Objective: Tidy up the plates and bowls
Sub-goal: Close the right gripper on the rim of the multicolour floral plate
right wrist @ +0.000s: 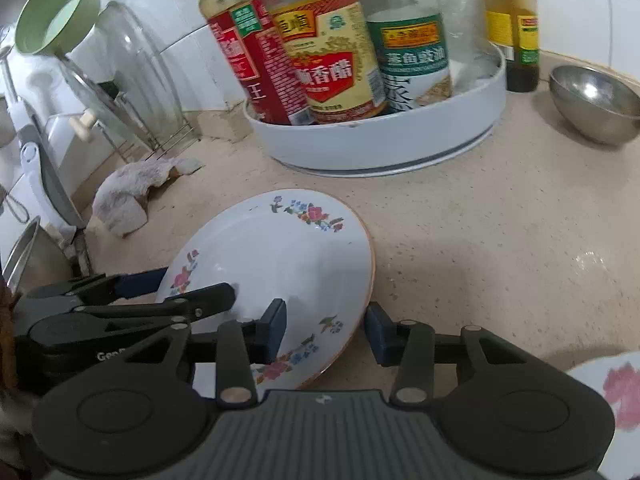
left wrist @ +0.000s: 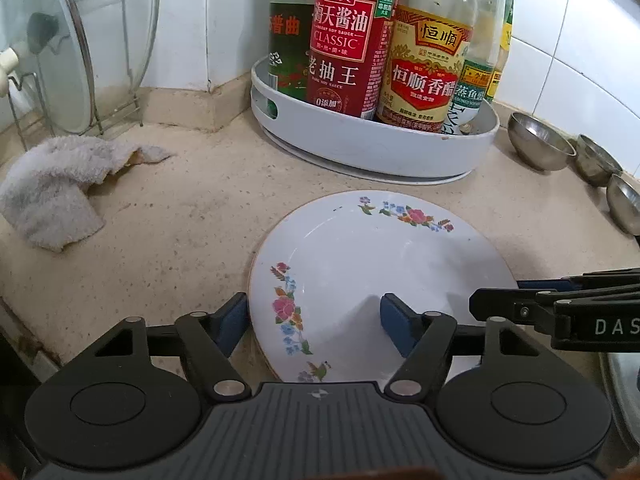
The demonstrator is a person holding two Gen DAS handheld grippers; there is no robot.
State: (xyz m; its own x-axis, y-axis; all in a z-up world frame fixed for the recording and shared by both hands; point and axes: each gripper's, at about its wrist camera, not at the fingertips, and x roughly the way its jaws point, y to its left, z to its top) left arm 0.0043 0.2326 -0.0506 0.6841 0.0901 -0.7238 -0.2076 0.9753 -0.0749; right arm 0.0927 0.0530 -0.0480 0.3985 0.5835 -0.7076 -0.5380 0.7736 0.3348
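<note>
Plate (left wrist: 360, 264) between both claws' pads

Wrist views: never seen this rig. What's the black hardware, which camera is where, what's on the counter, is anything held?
There is no robot here: a person holds a two-finger tool in each hand, each with a fisheye camera looking along its fingers. One view shows the left tool, the other the right tool. Each tool straddles one edge of the same floral plate, from opposite sides. Their pads are not clearly pressing on it, so I would not call it gripped. The plate looks tilted in the right view. Also on the counter: a white tray of sauce bottles, steel bowls, a cloth and glass lids in a rack.
</note>
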